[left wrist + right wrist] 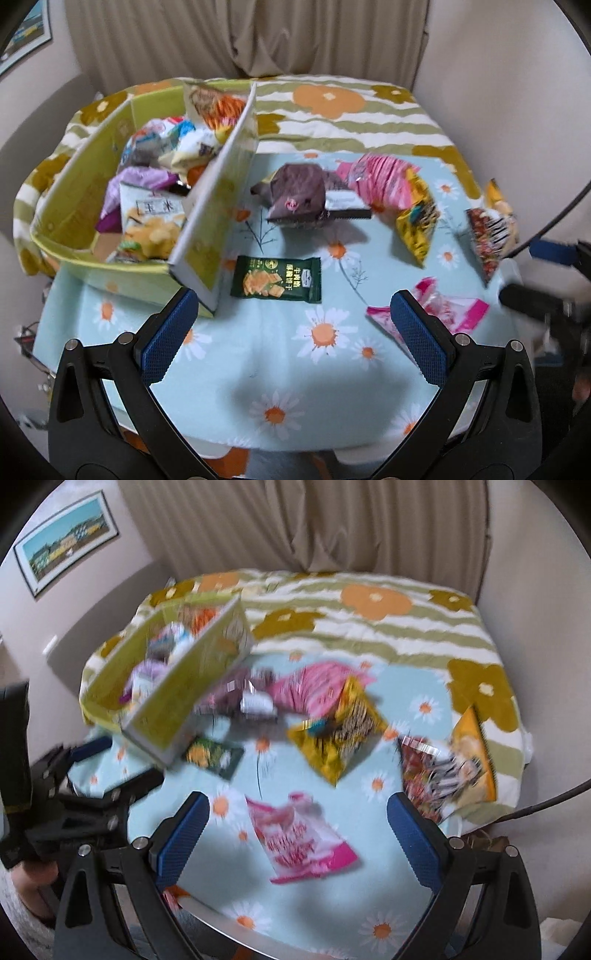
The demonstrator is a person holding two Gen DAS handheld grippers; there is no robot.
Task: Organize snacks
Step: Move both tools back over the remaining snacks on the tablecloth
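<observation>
- Snacks lie scattered on the daisy-print table (229, 376); more fill the green box (59, 206) at left.
- Left tongs (293, 325) gape wide, empty, above the green cracker packet (276, 279), its long axis left-right.
- Right tongs (297, 832) gape wide, empty, over the pink packet (301, 840), angled lengthwise away.

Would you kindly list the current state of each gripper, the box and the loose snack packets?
Left gripper: open, empty, above the cloth.
Right gripper: open, empty, over the pink-and-white packet.
Yellow-green cardboard box: open-topped, partly filled with snacks.
Dark green cracker packet: flat on the daisy tablecloth, outside the box.
Brown packet: crumpled, outside the box.
Pink striped packet: outside, touching the brown one.
Yellow packet: outside the box.
</observation>
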